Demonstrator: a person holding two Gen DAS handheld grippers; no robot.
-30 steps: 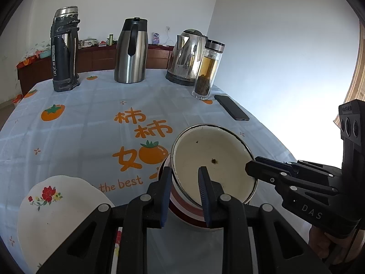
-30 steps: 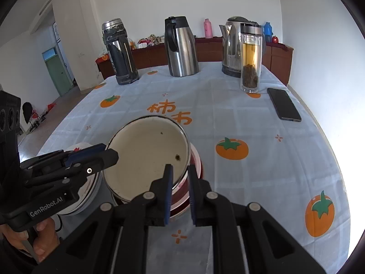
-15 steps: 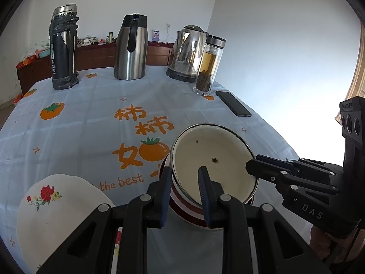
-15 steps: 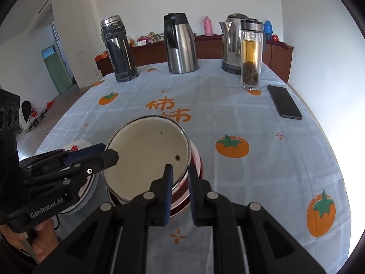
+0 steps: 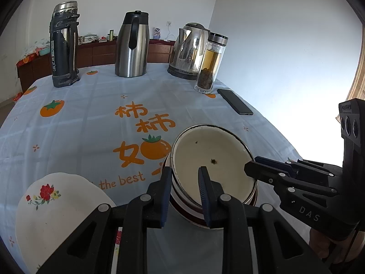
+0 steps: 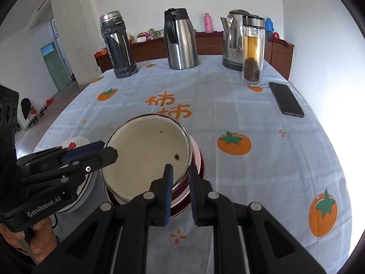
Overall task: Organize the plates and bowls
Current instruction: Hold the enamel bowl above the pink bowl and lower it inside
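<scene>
A cream enamel bowl [image 5: 212, 159] with a dark rim sits nested in a red-and-white striped bowl [image 5: 189, 212]. My left gripper [image 5: 184, 178] is shut on the enamel bowl's near rim, one finger inside and one outside. My right gripper [image 6: 180, 173] is shut on the rim of the same bowl [image 6: 146, 153] at its right side. The striped bowl [image 6: 196, 175] shows under it. A white plate with red flowers [image 5: 57, 207] lies at the left, seen in the right wrist view [image 6: 75, 143] behind my left gripper.
On the orange-print tablecloth [image 5: 91, 118] stand a dark flask [image 5: 63, 45], a steel jug [image 5: 132, 45], an electric kettle [image 5: 189, 50] and a glass tea bottle [image 5: 209, 64] at the back. A black phone [image 5: 235, 101] lies at the right.
Both grippers keep their hold on the bowl's rim. The views have shifted slightly, as if the bowls rose or moved a little towards the table's middle.
</scene>
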